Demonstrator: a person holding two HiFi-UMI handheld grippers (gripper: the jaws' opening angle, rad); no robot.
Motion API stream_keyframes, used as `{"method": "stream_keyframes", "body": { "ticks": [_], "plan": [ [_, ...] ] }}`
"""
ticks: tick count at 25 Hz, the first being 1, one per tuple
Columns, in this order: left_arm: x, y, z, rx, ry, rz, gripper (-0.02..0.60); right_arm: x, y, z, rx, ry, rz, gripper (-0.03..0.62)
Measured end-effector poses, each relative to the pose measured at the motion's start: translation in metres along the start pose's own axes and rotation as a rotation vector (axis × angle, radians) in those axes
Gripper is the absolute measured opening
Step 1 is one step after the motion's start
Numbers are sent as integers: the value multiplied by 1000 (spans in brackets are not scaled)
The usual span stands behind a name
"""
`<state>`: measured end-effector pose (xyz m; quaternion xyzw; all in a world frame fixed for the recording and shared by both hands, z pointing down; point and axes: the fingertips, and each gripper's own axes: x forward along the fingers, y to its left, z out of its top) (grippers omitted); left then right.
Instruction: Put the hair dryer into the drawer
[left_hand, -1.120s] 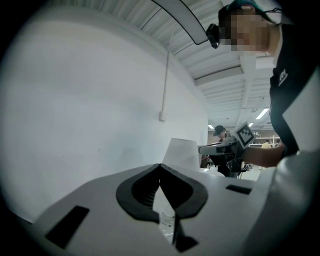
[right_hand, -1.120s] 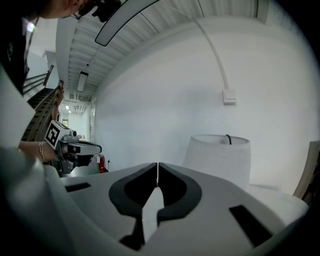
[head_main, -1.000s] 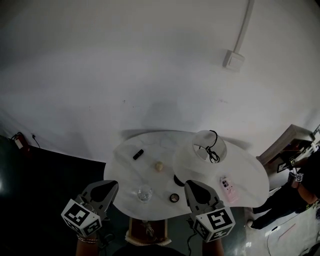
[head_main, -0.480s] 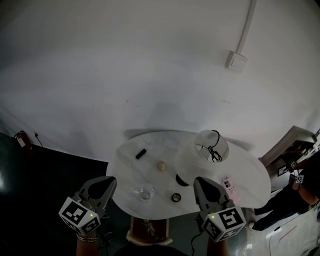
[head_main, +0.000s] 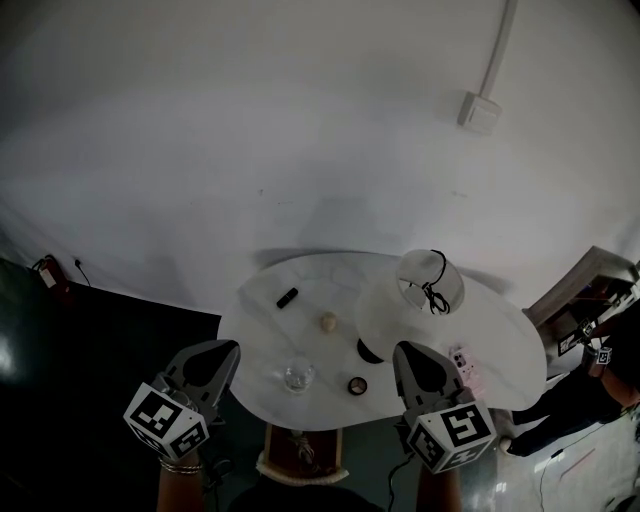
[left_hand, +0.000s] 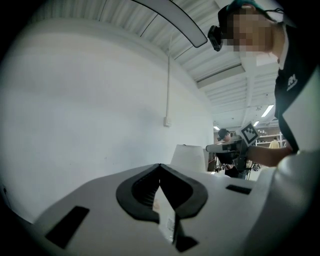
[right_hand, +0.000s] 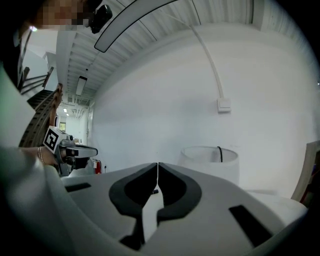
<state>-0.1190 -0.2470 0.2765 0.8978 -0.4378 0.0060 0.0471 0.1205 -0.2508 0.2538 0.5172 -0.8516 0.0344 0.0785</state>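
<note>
Barely moved in the past second, with the white table (head_main: 262, 345) sitting a touch lower in the head view; left gripper (head_main: 222, 358) and right gripper (head_main: 412, 362) at the table's near edge, jaws of both closed on nothing; hair dryer not identifiable; black cord (head_main: 432, 290) draped over a white bucket (head_main: 390, 315) at the table's far right; open drawer (head_main: 270, 465) under the table's near edge.

White table (head_main: 255, 335) carries a glass (head_main: 297, 376), black bar (head_main: 287, 297), pale ball (head_main: 328, 322) and tub (head_main: 430, 285) (cord inside).
</note>
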Motion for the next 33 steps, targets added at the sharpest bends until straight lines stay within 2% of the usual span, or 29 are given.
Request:
{"method": "stream_keyframes", "body": {
  "ticks": [17, 33],
  "plan": [
    [17, -12, 5, 16, -3, -32, 8, 26, 36, 7, -39, 5, 85, 21],
    [24, -20, 0, 18, 11, -64, 8, 31, 38, 4, -52, 17, 99, 21]
  ]
}}
